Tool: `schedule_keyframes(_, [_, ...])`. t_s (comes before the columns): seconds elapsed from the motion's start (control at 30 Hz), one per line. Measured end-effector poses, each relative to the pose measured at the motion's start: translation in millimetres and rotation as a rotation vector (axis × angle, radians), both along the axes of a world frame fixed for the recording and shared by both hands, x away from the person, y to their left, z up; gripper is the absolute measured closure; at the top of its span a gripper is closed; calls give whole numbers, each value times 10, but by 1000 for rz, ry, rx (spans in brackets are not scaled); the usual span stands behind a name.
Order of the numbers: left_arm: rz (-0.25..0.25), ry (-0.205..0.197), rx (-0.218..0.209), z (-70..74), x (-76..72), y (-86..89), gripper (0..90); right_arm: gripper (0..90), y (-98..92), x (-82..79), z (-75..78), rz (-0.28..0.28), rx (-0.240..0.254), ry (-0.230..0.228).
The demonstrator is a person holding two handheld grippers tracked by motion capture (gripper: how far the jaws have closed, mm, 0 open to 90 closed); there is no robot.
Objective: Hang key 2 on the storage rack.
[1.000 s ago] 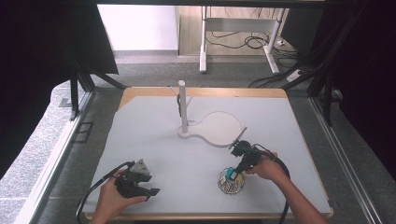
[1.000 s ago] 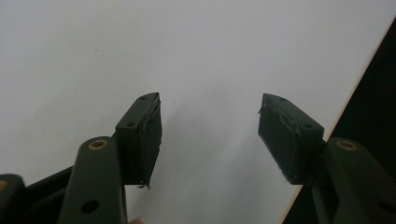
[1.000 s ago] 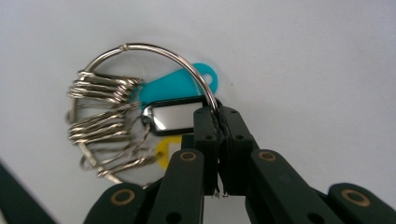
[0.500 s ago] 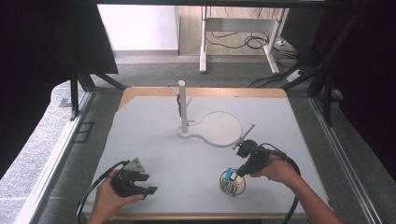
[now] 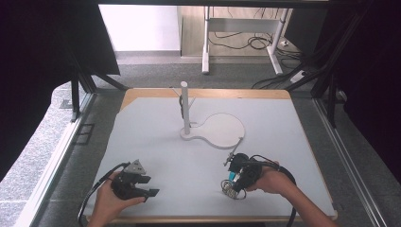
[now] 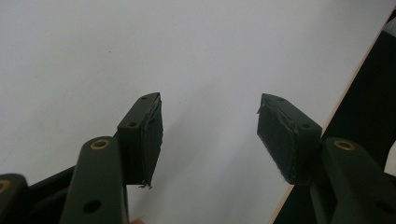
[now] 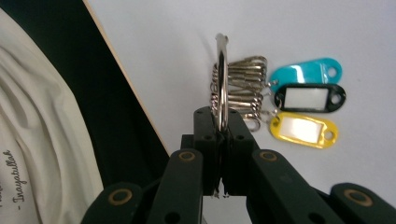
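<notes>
Grey carpet and dark drapes surround the counter, whose pale grey top has a wooden edge; beyond it stand desk legs and loose cables on the floor. Toward the far middle of the counter sits a white stand, a flat round base with an upright post at its left end.

At the near right, the right claw is clenched on a large metal ring. In the right gripper view the two black pads meet on the ring's lower arc, and the ring stands edge-on and upright above them. A row of smaller split rings is threaded on it, fanned out to its right. From these hang three key tags lying over the counter: a teal tag farthest, a black tag with a white label in the middle, and a yellow tag nearest. In the high view the bunch hangs at the claw tip just above the counter, near its front edge and well apart from the stand. A pale garment shows past the counter's edge in the right gripper view.

At the near left, the left claw is released, its jaws wide apart with nothing but bare counter between them. It lies close to the counter's front edge, held in the person's left hand.
</notes>
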State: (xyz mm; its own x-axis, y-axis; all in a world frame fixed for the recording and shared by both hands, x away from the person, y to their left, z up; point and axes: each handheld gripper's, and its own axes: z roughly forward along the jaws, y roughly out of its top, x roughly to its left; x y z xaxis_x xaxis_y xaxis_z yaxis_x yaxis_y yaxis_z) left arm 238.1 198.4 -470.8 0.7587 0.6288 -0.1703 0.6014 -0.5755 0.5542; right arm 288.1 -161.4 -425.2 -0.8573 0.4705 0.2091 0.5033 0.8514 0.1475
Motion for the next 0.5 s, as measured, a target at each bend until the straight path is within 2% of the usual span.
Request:
schedule_keyframes(0.13, [8, 1, -8, 3, 1, 14, 408, 864, 11, 57, 57, -6, -2, 1])
schedule_keyframes(0.3, [13, -5, -16, 2, -3, 15, 408, 865, 15, 132, 288, -18, 17, -7])
schedule_keyframes(0.4, [12, -5, -22, 6, -7, 18, 409, 865, 24, 189, 411, -22, 7, -14])
schedule_keyframes(0.5, [11, -1, -30, 12, -10, 21, 409, 865, 24, 269, 503, -35, 11, 4])
